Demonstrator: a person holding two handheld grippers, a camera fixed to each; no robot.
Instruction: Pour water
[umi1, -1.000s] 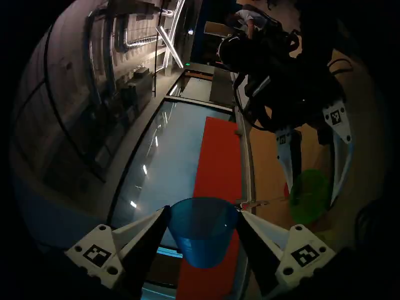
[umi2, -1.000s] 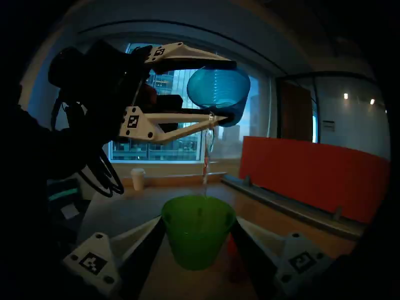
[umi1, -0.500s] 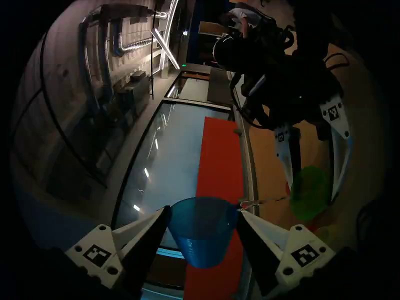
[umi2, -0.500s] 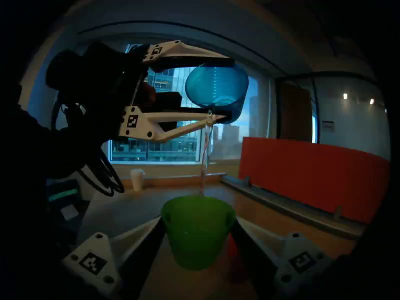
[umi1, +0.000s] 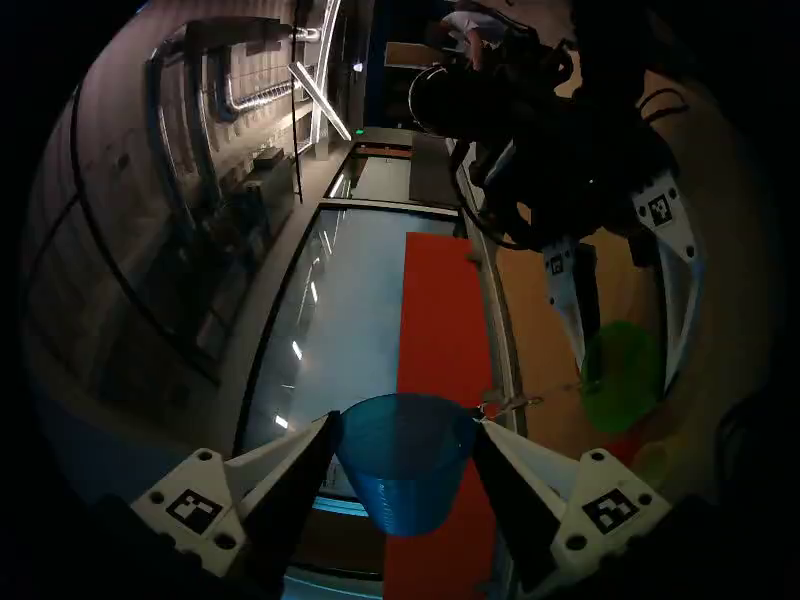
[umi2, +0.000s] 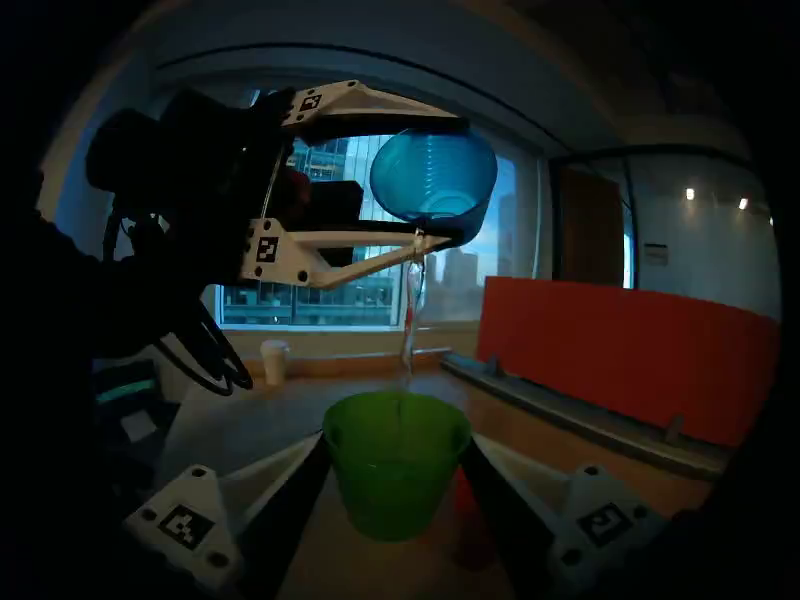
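While the left gripper (umi1: 405, 424) clamps the blue cup (umi1: 405, 480), water (umi2: 410, 310) seemingly trickles out.

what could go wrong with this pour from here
1. The water stream falls a long way from the tipped blue cup in the left gripper and seems to enter the green cup, held by the right gripper, near its far rim; a small drift of either gripper could wet the table.
2. The blue cup tapers and lies sideways between the fingers, so it might slip.
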